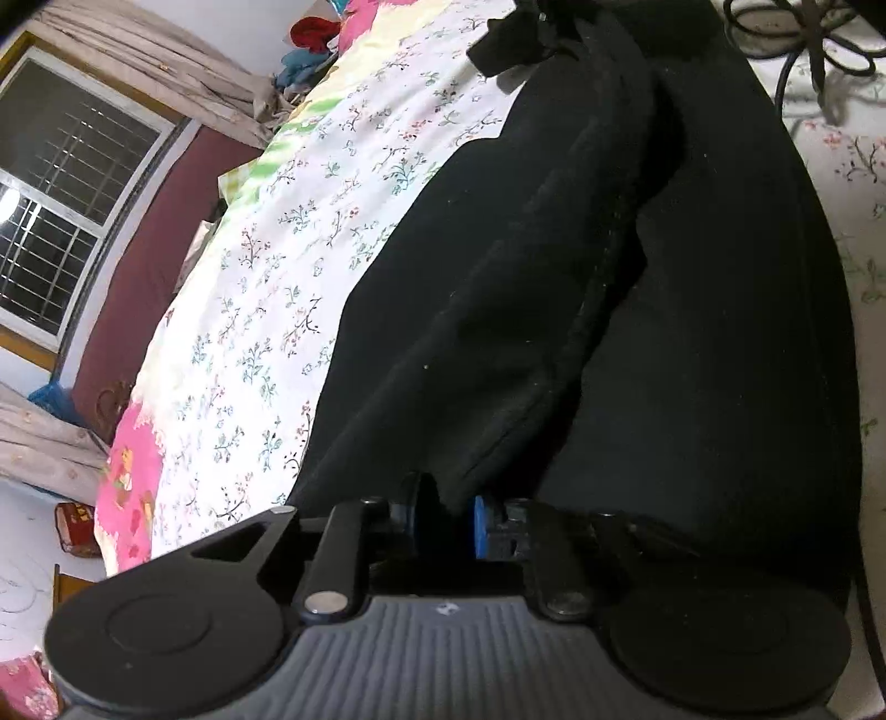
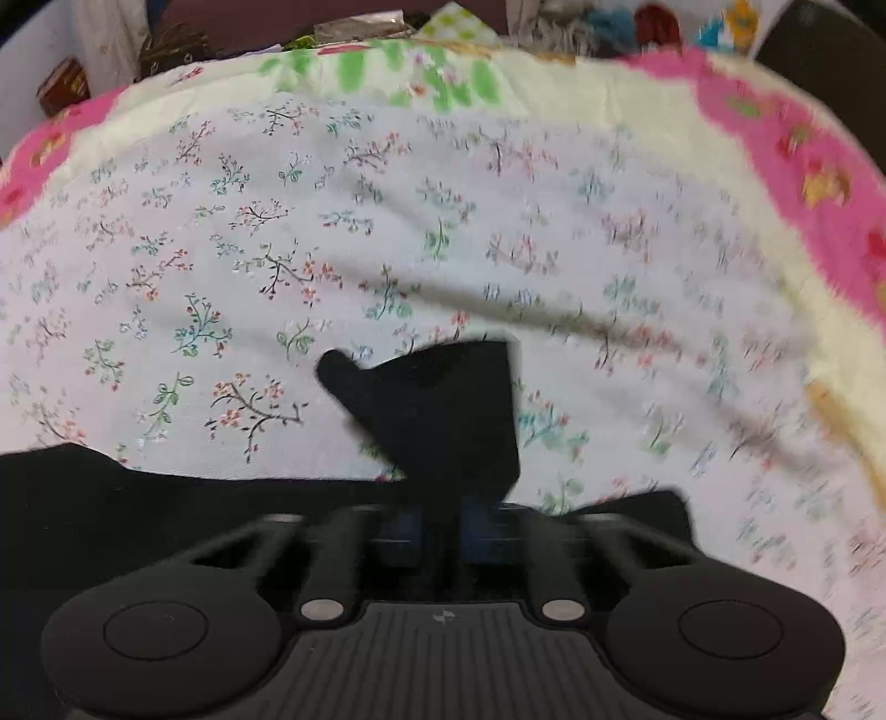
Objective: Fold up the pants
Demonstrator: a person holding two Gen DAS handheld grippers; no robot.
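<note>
The black pants [image 1: 637, 288] lie stretched out on the flowered bedsheet [image 1: 288, 266], running away from the left wrist camera. My left gripper [image 1: 446, 518] is shut on a fold of the pants at their near end. In the right wrist view my right gripper [image 2: 437, 526] is shut on a corner of the black pants [image 2: 437, 410], which sticks up between the fingers above the sheet [image 2: 277, 221]. More black cloth lies along the lower left of that view. That view is blurred by motion.
The bed has a pink and yellow blanket edge [image 2: 803, 166]. A barred window [image 1: 61, 194] and curtain stand beyond the bed. Black cables [image 1: 803, 50] lie on the sheet past the pants. A red box [image 1: 77, 526] sits on the floor.
</note>
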